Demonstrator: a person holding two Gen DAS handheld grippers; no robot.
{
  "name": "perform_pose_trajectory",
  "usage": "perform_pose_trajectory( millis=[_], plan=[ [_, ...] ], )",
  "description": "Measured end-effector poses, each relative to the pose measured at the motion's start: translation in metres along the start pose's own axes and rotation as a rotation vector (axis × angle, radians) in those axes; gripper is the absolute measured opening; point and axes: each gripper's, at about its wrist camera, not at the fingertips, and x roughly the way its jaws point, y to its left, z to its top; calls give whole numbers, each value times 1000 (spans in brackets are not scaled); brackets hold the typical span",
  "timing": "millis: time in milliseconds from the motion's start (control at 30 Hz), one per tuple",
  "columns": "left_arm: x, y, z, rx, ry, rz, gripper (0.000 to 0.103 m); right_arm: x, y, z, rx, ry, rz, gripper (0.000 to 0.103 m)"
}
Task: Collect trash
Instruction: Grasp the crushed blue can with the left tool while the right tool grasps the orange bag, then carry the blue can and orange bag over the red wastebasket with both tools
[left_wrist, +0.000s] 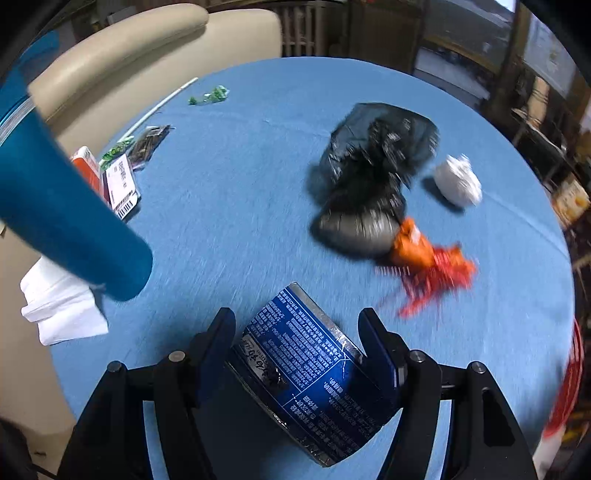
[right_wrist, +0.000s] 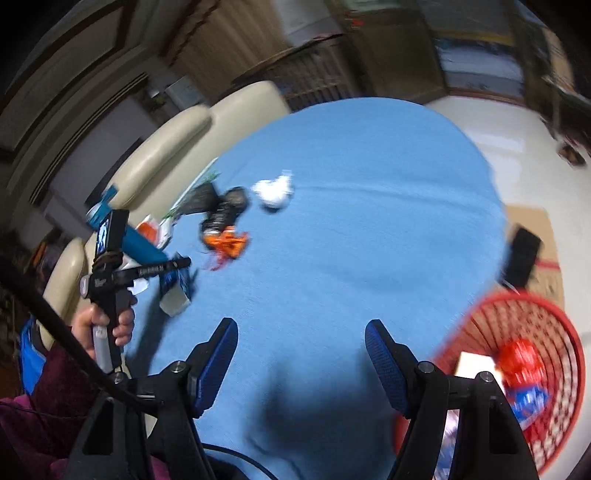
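Left tongs (left_wrist: 297, 339) clamp my blue carton (left_wrist: 310, 373); right tongs (right_wrist: 301, 350) apart, empty. Basket (right_wrist: 554, 417) part filled; wrappers (left_wrist: 432, 266) left on worktop (left_wrist: 229, 192).

Domestic living room. A round counter (right_wrist: 369, 240) under a blue cloth stands beside cream leather sofa cushions (left_wrist: 122, 51); glossy pale floor tiles (right_wrist: 491, 147), dark wooden panelling (right_wrist: 66, 74) and slatted wooden furniture (left_wrist: 306, 29) surround it. A red mesh wastebasket (right_wrist: 546, 387) sits on the floor just beside the counter.
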Motion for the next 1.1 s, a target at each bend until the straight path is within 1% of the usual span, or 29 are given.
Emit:
perform_pose_trajectory(
  millis=[133, 233, 300, 400, 467, 533, 567, 633, 700, 767, 833, 867, 933, 1000, 1033, 1067, 1100],
  plan=[
    [-19, 8, -18, 76, -21, -42, 70, 40, 43, 34, -118, 24, 63, 75],
    [-28, 21, -32, 127, -18, -27, 70, 81, 76, 57, -196, 61, 85, 75],
    [-33, 31, -40, 145, -16, -11, 70, 108, 95, 69, -241, 84, 83, 75],
    [-46, 46, -49, 135, -32, -18, 70, 147, 118, 82, -303, 108, 72, 75],
    [-57, 53, -52, 110, -52, -60, 70, 172, 129, 86, -327, 135, 57, 74],
    [-63, 57, -56, 87, -61, -94, 72, 197, 135, 89, -350, 165, 24, 72],
    [-65, 58, -59, 78, -62, -100, 72, 211, 137, 88, -358, 189, 2, 58],
    [-64, 59, -65, 64, -57, -112, 73, 231, 137, 85, -365, 241, -32, 36],
    [-59, 56, -69, 56, -42, -107, 73, 232, 136, 81, -378, 225, -45, 34],
    [-49, 52, -73, 43, -22, -103, 73, 228, 132, 76, -368, 226, -48, 31],
    [-40, 49, -74, 20, -2, -117, 73, 215, 126, 71, -345, 212, -28, 31],
    [-36, 47, -74, 14, -4, -119, 73, 207, 124, 69, -340, 196, -22, 31],
    [-32, 46, -73, 1, -9, -91, 73, 187, 117, 63, -321, 170, -8, 31],
    [-28, 48, -72, -32, -12, -112, 65, 163, 109, 57, -291, 138, 18, 31],
    [-29, 48, -71, -46, -16, -121, 63, 151, 106, 54, -281, 123, 30, 31],
    [-29, 50, -73, -53, -24, -121, 59, 137, 102, 49, -271, 105, 43, 31],
    [-31, 49, -72, -56, -29, -119, 59, 128, 101, 46, -265, 93, 47, 31]
  ],
)
